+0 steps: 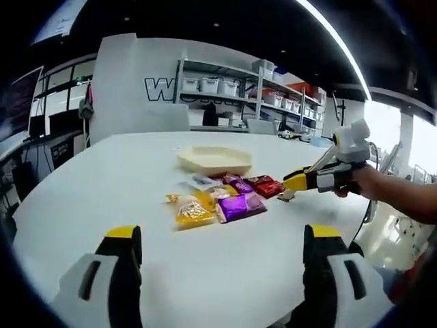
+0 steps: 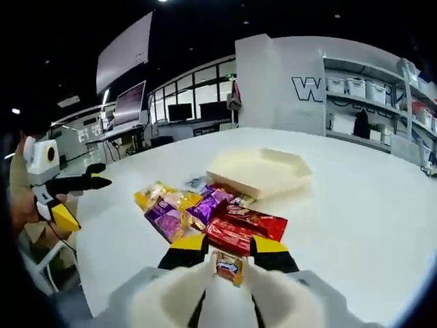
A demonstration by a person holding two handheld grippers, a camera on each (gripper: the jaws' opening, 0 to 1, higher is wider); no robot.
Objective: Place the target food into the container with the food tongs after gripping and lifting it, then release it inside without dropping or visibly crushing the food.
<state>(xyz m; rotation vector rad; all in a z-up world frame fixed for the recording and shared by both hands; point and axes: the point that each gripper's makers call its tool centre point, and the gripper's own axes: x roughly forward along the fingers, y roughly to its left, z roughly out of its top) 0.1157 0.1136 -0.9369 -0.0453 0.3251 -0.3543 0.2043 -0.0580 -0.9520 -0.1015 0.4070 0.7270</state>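
In the left gripper view, the left gripper point(image 1: 222, 253) rose from six o'clock with its yellow-tipped jaws spread wide apart over the bare white table point(image 1: 102, 184), holding nothing. Toward twelve o'clock from it lay a heap of wrapped snacks point(image 1: 218, 199): a golden packet point(image 1: 191, 212) at the nine o'clock side, a purple packet point(image 1: 240, 205) just beside it, and a red packet point(image 1: 265, 185) at the three o'clock edge. The cream container point(image 1: 215, 159), a shallow tray, sat just beyond the heap at twelve o'clock, touching or nearly touching the farthest wrappers. At three o'clock the right gripper point(image 1: 290, 189) reached in, held by a person's hand point(image 1: 355, 181), its tip low at the table beside the red packet. In the right gripper view, the left gripper point(image 2: 99, 182) showed at nine o'clock, well apart from the heap, its dark jaws near each other. The right gripper point(image 2: 227, 254) stood at six o'clock with its jaws clamped on a small orange-wrapped candy point(image 2: 227, 266), which sat between the yellow tips. The snack heap lay directly ahead, and the container point(image 2: 263, 171) rested beyond it at one o'clock.
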